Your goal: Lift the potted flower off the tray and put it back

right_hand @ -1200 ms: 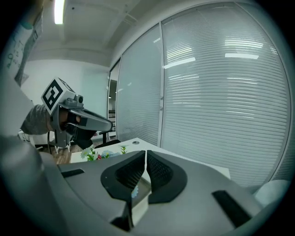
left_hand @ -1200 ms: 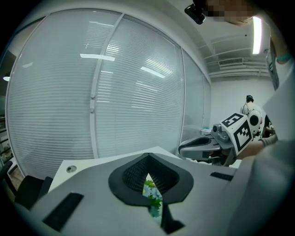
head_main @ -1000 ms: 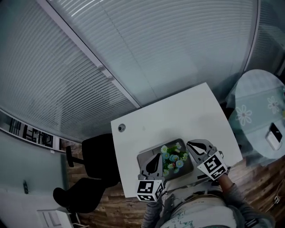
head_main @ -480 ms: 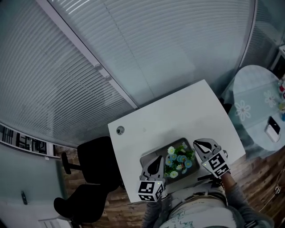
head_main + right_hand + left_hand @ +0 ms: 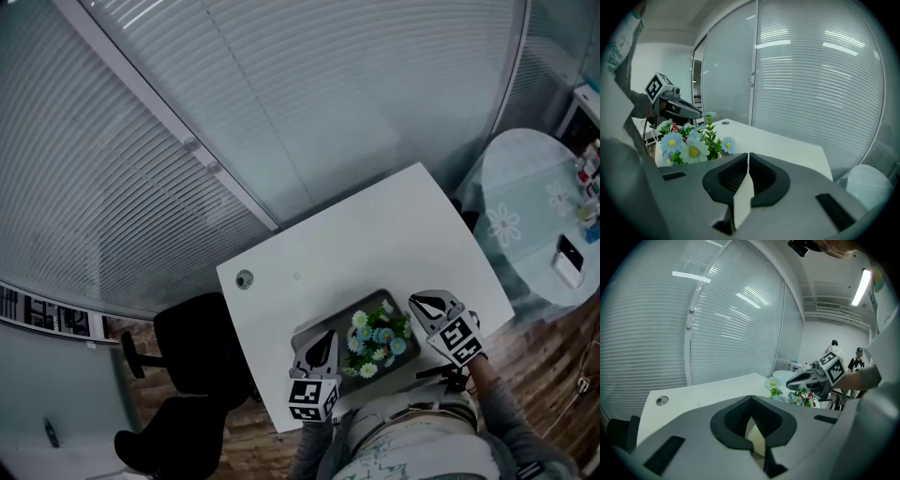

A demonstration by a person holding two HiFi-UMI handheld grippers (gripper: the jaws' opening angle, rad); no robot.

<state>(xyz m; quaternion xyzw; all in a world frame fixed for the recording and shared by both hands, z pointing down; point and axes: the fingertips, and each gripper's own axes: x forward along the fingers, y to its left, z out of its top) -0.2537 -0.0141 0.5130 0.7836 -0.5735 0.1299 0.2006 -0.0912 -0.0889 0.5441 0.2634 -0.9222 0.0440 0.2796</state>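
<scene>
Chairs (image 5: 187,370), black and pushed up against the wooden floor, sit at the far left, just beside the white table (image 5: 356,239), which has a round cable hole (image 5: 244,279) near its left corner. At the near edge of the table the left gripper (image 5: 327,337) points in over the left end of the grey tray (image 5: 330,317); its own view shows the jaws clenched together with nothing between them, only bare tabletop beyond. The potted flower (image 5: 376,336) stands over the right part of the tray, between the two grippers and touched by neither; its white, blue and yellow blooms spread wide enough to hide the pot from above. Just to the right of the blooms the right gripper (image 5: 416,300) angles in from the table's near right corner, its jaws likewise pressed shut and empty, with the flowers off to the side in its view. Further right, well apart from the table, is a round glass-topped table (image 5: 530,220) with a daisy pattern, and blinds cover the glass wall behind.
</scene>
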